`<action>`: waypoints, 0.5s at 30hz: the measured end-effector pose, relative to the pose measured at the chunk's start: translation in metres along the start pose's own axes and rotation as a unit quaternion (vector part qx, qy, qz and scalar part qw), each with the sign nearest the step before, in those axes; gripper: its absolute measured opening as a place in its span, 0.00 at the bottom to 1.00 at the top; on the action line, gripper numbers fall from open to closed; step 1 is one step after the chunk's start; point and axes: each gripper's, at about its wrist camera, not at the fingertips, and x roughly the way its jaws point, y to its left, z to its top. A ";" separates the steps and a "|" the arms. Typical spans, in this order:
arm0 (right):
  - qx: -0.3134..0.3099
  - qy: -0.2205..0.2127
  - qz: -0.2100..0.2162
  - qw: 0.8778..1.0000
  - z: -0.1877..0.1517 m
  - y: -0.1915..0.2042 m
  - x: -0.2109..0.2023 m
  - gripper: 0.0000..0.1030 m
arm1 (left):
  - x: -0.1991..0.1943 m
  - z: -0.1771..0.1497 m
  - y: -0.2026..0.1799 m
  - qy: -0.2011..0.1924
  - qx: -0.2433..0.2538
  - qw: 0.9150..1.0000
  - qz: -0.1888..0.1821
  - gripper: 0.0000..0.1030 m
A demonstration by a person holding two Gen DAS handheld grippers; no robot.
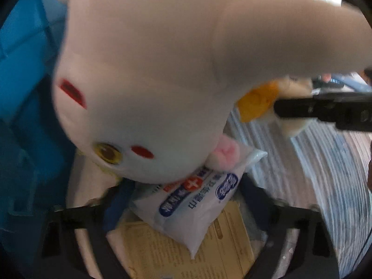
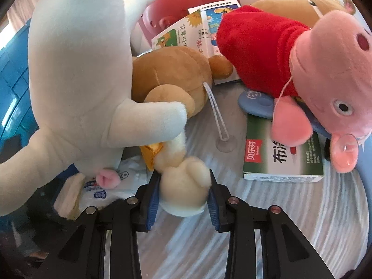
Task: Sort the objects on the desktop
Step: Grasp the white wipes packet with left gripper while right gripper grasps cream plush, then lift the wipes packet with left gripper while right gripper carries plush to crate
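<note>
Right tongs [image 2: 184, 194] level, clamped around cream plush [image 2: 183, 186].

From my left wrist feed the white plush [image 1: 151, 74] fills most of the frame, blurry, top cut off at the upper edge. It hides my left gripper's fingertips, so I can't tell what the jaws are doing. The tissue pack [image 1: 195, 207] at lower centre is half buried under it. On the right wrist feed the pink pig plush [image 2: 330, 76] runs off the right edge.
</note>
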 end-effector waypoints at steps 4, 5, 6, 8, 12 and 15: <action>0.006 -0.003 -0.006 1.000 -0.008 0.003 -0.005 0.34 | -0.007 -0.001 -0.003 0.000 -0.003 1.000 0.007 0.56; 0.008 -0.005 -0.006 1.000 -0.011 0.004 -0.008 0.34 | -0.012 -0.003 -0.005 -0.004 -0.004 1.000 0.005 0.53; 0.011 -0.008 -0.006 1.000 -0.013 0.004 -0.012 0.34 | -0.018 -0.006 -0.006 -0.007 -0.004 1.000 0.002 0.51; 0.012 -0.014 -0.007 1.000 -0.017 0.005 -0.025 0.34 | -0.028 -0.012 -0.009 -0.014 -0.006 1.000 -0.002 0.49; 0.011 -0.023 -0.011 1.000 -0.023 0.004 -0.057 0.34 | -0.051 -0.024 -0.016 -0.028 -0.006 1.000 -0.012 0.49; 0.010 -0.030 -0.014 0.999 -0.028 0.004 -0.080 0.34 | -0.079 -0.036 -0.028 -0.040 0.002 0.999 -0.020 0.49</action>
